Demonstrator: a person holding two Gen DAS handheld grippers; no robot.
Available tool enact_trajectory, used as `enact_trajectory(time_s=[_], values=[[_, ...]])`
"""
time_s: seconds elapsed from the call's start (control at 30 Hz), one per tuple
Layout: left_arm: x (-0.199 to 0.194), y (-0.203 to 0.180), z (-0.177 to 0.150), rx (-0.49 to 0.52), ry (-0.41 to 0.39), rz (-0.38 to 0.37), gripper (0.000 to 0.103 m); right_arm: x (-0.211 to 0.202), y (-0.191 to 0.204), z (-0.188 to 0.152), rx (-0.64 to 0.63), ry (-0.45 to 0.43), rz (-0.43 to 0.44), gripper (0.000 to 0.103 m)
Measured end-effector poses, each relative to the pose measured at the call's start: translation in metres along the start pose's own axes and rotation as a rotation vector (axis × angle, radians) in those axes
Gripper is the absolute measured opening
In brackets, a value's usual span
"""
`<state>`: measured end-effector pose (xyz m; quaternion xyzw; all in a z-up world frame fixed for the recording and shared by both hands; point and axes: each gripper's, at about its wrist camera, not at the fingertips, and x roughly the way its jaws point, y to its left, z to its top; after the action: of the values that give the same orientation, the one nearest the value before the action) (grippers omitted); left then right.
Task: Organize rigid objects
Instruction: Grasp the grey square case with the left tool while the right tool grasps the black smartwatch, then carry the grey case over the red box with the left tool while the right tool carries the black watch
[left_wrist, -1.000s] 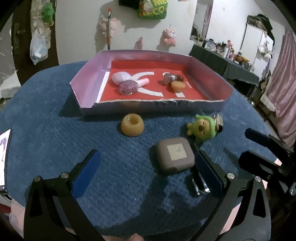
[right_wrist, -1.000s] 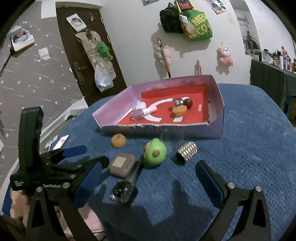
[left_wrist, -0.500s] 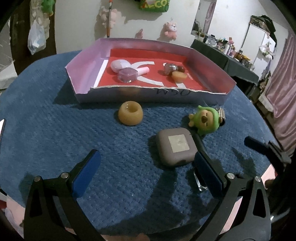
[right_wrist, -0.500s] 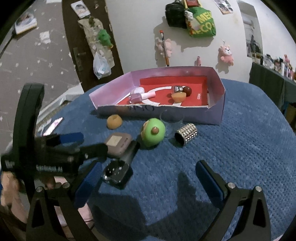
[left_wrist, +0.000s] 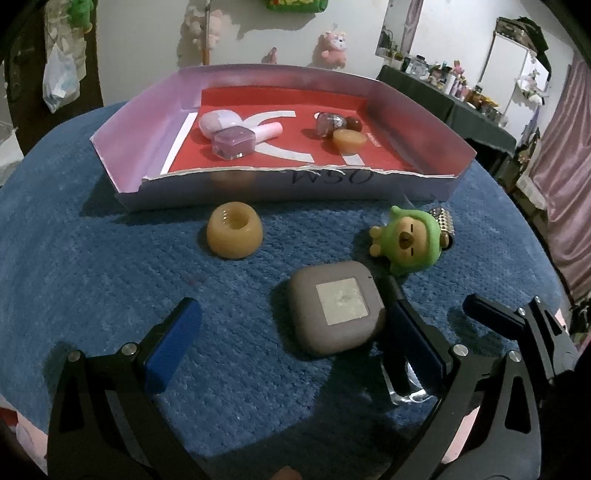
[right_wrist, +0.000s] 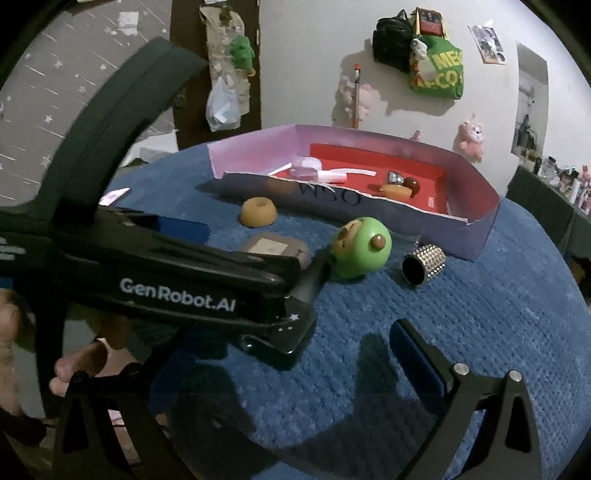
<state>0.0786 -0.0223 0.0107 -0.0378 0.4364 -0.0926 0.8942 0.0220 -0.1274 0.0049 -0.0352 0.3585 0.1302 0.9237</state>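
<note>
Case between wide left tongs

You are working in a lived-in home room, most likely a bedroom. A round table under a blue textured cover fills the foreground. On the white wall beyond its far edge hang pink plush toys, a green tote bag, a black bag and small photo prints. A dark wooden door past the table's left edge carries a plastic bag and a green plush figure; the wall beside it has star-patterned paper. Past the right edge, a dark-draped side table is crowded with bottles and trinkets, next to a pink curtain.
</note>
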Motion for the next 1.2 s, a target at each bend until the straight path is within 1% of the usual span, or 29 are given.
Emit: enact_trajectory(time_s=[0.1,0.17,0.3,0.37,0.47,0.57,0.63,0.67,0.73,0.77,0.8,0.83,0.87,0.9,0.93,1.03,1.2], values=[[0.0,0.005,-0.001,0.002,0.0,0.006,0.103,0.001,-0.009,-0.002,0.003,0.002,-0.065,0.099],[-0.002,0.008,-0.002,0.002,-0.001,0.01,0.103,-0.004,-0.02,-0.004,0.038,-0.004,-0.082,0.098],[-0.005,0.015,-0.006,-0.007,-0.006,0.015,0.103,-0.015,-0.04,-0.008,0.098,-0.03,-0.146,0.098],[-0.004,0.013,-0.005,0.005,-0.01,0.016,0.103,-0.015,-0.044,-0.007,0.111,-0.039,-0.119,0.095],[-0.001,0.007,-0.005,0.042,-0.011,0.029,0.102,-0.012,-0.039,-0.003,0.077,-0.052,-0.091,0.089],[-0.002,0.001,-0.005,0.07,-0.018,0.021,0.1,-0.006,-0.033,0.002,0.046,-0.047,-0.065,0.079],[-0.001,0.0,-0.005,0.076,-0.022,0.021,0.094,-0.001,-0.032,0.004,0.042,-0.036,-0.039,0.069],[0.0,0.0,-0.004,0.074,-0.02,0.021,0.087,0.002,-0.032,0.005,0.043,-0.029,-0.024,0.067],[0.0,0.001,-0.003,0.073,-0.03,0.028,0.083,0.005,-0.032,0.005,0.044,-0.02,-0.007,0.06],[0.0,0.002,-0.003,0.069,-0.032,0.02,0.081,0.005,-0.031,0.005,0.04,-0.023,-0.006,0.06],[0.0,0.002,-0.003,0.066,-0.034,0.015,0.074,0.006,-0.03,0.005,0.034,-0.023,-0.004,0.057],[-0.001,0.002,-0.003,0.063,-0.038,0.014,0.07,0.006,-0.029,0.005,0.03,-0.022,0.006,0.051],[-0.002,0.003,-0.002,0.06,-0.042,0.013,0.06,0.005,-0.029,0.005,0.028,-0.02,0.014,0.048],[-0.002,0.003,-0.002,0.057,-0.04,0.001,0.049,0.005,-0.028,0.005,0.025,-0.02,0.019,0.043],[-0.003,0.004,-0.002,0.052,-0.042,-0.004,0.048,0.004,-0.026,0.005,0.02,-0.017,0.016,0.041],[-0.005,0.005,-0.001,0.042,-0.039,-0.023,0.048,0.002,-0.028,0.005,0.03,-0.013,0.02,0.04],[-0.02,0.003,-0.002,0.048,-0.072,-0.036,0.048,-0.008,-0.035,0.009,0.084,-0.024,0.074,0.04]])
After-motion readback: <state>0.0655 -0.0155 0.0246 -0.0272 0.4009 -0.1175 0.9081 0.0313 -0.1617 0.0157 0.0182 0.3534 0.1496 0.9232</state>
